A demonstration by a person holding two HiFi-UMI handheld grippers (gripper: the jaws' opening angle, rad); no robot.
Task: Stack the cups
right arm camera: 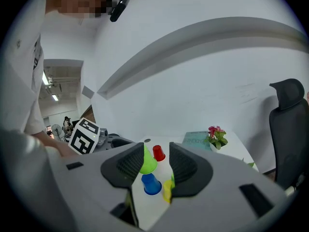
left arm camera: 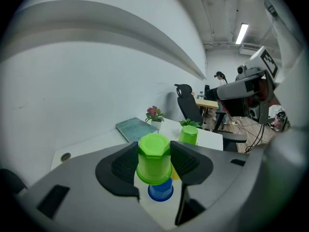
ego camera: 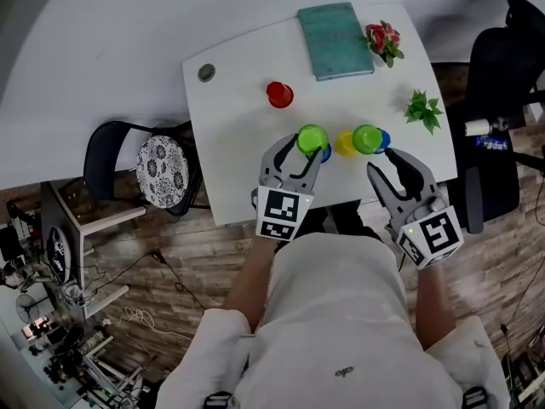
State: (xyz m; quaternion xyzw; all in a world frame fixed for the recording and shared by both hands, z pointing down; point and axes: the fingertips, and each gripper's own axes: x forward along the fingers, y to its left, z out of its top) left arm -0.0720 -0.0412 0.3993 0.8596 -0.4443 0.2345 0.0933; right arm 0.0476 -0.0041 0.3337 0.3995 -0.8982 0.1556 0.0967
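Note:
My left gripper [ego camera: 305, 150] is shut on an upside-down green cup [ego camera: 312, 137], its pads [left arm camera: 124, 164] pressing both sides of that cup [left arm camera: 154, 158]. It hangs just above a blue cup [left arm camera: 160, 190] on the white table [ego camera: 238, 135]. A yellow cup [ego camera: 345, 144] and a second green cup [ego camera: 366, 139] stand to the right, with a bit of blue [ego camera: 385, 139] showing behind the latter. A red cup [ego camera: 278, 94] stands alone farther back. My right gripper [ego camera: 383, 162] is open and empty near the table's front edge, looking at the cups [right arm camera: 151, 183].
A teal book [ego camera: 335, 28] lies at the back of the table beside a small pot of pink flowers [ego camera: 383, 41]. A little green plant [ego camera: 423, 109] sits at the right edge. A black office chair [ego camera: 502, 100] stands right of the table, a patterned stool [ego camera: 162, 170] left.

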